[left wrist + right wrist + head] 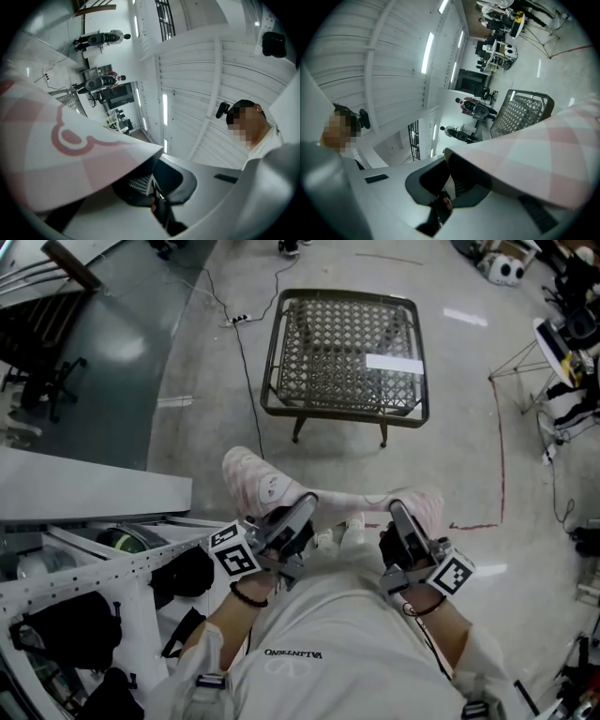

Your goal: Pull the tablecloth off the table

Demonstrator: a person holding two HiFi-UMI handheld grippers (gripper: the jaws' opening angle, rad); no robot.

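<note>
Fingers (pixel 176 180) of our left gripper (pixel 302 507) and right gripper (pixel 397 514) are clamped on the tablecloth (pixel 267 486), which hangs bunched well apart from the table (pixel 342 343), on our side of it. We judge the pull complete, with no further tug needed.

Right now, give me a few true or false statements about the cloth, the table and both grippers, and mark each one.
1. The tablecloth lies spread over the table. False: the woven table top is bare, and the cloth hangs bunched between the two grippers, close to the person.
2. The left gripper is shut on the tablecloth. True.
3. The right gripper is open and holds nothing. False: its fingers clamp the tablecloth too.
4. The tablecloth is checked in pink and white. True.
5. A red line is marked on the floor to the right of the table. True.
</note>
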